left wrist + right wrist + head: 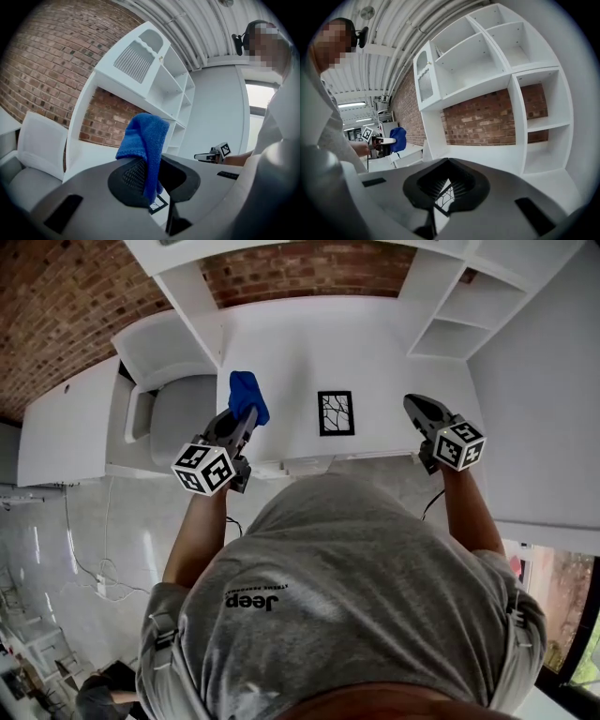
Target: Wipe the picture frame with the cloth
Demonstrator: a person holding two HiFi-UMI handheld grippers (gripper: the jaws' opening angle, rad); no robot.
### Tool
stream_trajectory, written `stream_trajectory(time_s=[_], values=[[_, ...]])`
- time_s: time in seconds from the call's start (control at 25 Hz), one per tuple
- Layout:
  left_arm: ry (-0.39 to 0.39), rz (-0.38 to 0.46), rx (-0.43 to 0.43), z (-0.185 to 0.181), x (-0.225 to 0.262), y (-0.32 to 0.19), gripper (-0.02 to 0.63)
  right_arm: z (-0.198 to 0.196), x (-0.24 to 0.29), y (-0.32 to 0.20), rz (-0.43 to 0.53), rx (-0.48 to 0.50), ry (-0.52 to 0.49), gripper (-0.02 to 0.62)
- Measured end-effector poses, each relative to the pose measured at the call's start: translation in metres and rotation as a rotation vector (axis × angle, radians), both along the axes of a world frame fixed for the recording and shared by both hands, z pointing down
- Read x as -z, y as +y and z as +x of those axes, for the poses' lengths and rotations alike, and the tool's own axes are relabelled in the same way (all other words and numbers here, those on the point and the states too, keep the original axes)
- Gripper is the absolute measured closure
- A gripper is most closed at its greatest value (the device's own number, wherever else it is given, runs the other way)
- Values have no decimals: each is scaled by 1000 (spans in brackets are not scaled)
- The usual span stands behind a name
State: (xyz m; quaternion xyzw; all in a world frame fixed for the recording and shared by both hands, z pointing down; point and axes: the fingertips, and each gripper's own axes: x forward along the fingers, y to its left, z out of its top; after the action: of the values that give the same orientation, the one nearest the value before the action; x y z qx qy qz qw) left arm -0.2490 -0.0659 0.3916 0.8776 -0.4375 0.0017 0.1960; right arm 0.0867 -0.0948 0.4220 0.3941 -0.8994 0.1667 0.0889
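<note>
1. Two tools to find in the head view: left gripper clamped on the blue cloth, right gripper closed and empty. Places the picture frame flat on the white desk, between the two grippers and touching neither. Probably keeps the cloth bunched at the tips to lead with fabric rather than plastic. Probably leaves the empty tool free to steady the frame. Alone gives the layout from above: cloth left of the frame and apart from it, wiping seemingly not begun.

2. Left gripper view: confirms the grip, with the cloth pinched between the pads, a fold standing above them and a tail hanging below. Catches only a corner of the frame under that tail, lower down on the desk. Adds the right gripper off to one side and the white shelves behind. Cannot show the gap between cloth and frame as the head view does.

3. Right gripper view: settles what the head view leaves vague, namely jaws drawn together with nothing held. Looks past them at the frame's branching line pattern on the desk. Picks out the left gripper with its cloth well off to the side.
</note>
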Motion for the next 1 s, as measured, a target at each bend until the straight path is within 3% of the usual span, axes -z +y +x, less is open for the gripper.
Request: stream_trajectory(time_s=[0.36, 0.56, 0.8, 1.0], values=[[-39, -49, 130, 86, 1, -43, 551, 50, -14, -74, -15, 203, -24, 580], [-73, -104, 137, 121, -12, -54, 551, 61, -37, -90, -46, 275, -30, 580], [-110, -166, 90, 120, -39, -62, 551, 38, -62, -89, -82, 303, -19, 580], [-97, -197, 4, 107, -61, -71, 551, 13, -76, -82, -80, 268, 56, 580]])
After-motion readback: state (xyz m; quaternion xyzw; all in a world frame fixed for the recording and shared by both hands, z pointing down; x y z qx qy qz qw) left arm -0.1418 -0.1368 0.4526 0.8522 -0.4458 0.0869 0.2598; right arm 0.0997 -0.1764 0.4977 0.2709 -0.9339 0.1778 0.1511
